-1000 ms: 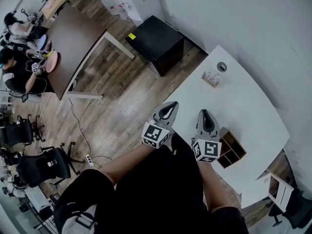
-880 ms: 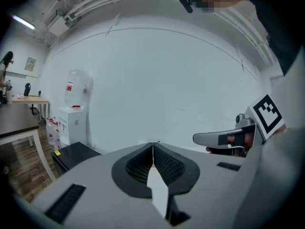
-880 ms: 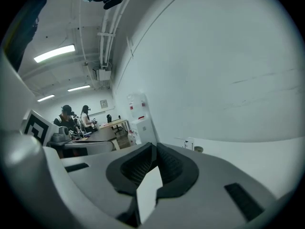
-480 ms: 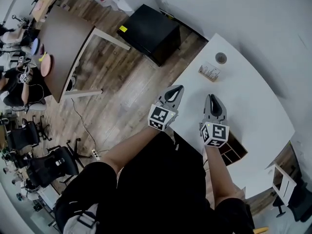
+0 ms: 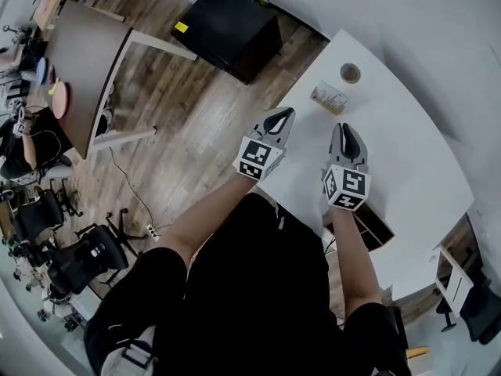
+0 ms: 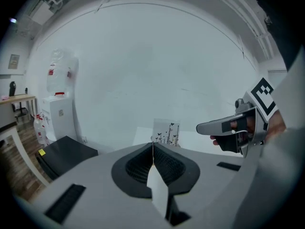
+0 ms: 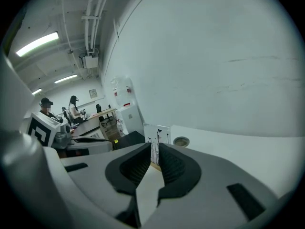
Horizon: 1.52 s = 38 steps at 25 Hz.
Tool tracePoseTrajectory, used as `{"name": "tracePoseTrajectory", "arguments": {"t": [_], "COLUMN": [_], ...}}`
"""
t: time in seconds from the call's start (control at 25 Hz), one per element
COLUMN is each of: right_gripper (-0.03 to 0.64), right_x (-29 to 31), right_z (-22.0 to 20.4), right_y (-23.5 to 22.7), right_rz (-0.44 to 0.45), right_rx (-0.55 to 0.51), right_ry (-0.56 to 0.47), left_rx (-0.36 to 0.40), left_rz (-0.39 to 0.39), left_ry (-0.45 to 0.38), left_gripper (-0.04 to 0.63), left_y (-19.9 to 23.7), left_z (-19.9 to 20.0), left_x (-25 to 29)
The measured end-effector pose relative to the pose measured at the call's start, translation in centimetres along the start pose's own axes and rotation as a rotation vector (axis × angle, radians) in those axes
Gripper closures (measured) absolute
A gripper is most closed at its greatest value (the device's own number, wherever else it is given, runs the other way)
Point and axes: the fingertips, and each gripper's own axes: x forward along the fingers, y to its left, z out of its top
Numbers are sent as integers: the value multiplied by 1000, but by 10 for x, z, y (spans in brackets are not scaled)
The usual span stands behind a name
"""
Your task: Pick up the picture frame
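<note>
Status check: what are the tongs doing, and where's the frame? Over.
Left tongs shut, empty. Right tongs shut, empty. Frame stands on table ahead, untouched. Nothing in between; round thing beyond it.

The left gripper [image 5: 280, 121] and the right gripper [image 5: 347, 134] have both moved farther from the person, out over the white table [image 5: 407, 155]. They are now much nearer to the picture frame [image 5: 329, 99].

White table [image 5: 407, 155], black-on-white picture frame [image 5: 329, 99], black cabinet [image 5: 227, 26], brown plank floor [image 5: 180, 116]
</note>
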Motion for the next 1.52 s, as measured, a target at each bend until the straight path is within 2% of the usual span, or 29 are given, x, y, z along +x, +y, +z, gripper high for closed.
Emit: {"name": "tracePoseTrajectory", "arguments": {"t": [0.24,0.36,0.64,0.72,0.76,0.96,1.12,1.52], "right_gripper": [574,483,483,483,483,483,485,489], "right_x": [21,30,55,60,62,68,74,84], "right_z": [-22,-30,-52,-55,-57,-64,-68,-72], "right_y": [-15,-16,-24,-26,-28,-35,-34,-38], "right_rz": [-34,-36,-68,-74,-78,-98,-74,-57], "right_rx": [20,37,30,32,30,24,16,-9], "right_ry": [65,90,150,158,161,173,173,177], "left_rx": [18,25,8,10,14,55,76,100], "left_rz": [-29,-53,-73,-91,-99,-98,-90,-127], "left_ry": [-14,-3,29,41,43,82,101,86], "left_gripper": [578,577,571,504,495,495,495,512], "left_y": [0,-1,3,2,0,1,6,1], "left_z": [-9,-12,-22,-25,-27,-38,-44,-40], "left_x": [26,37,65,72,76,89,97,108]}}
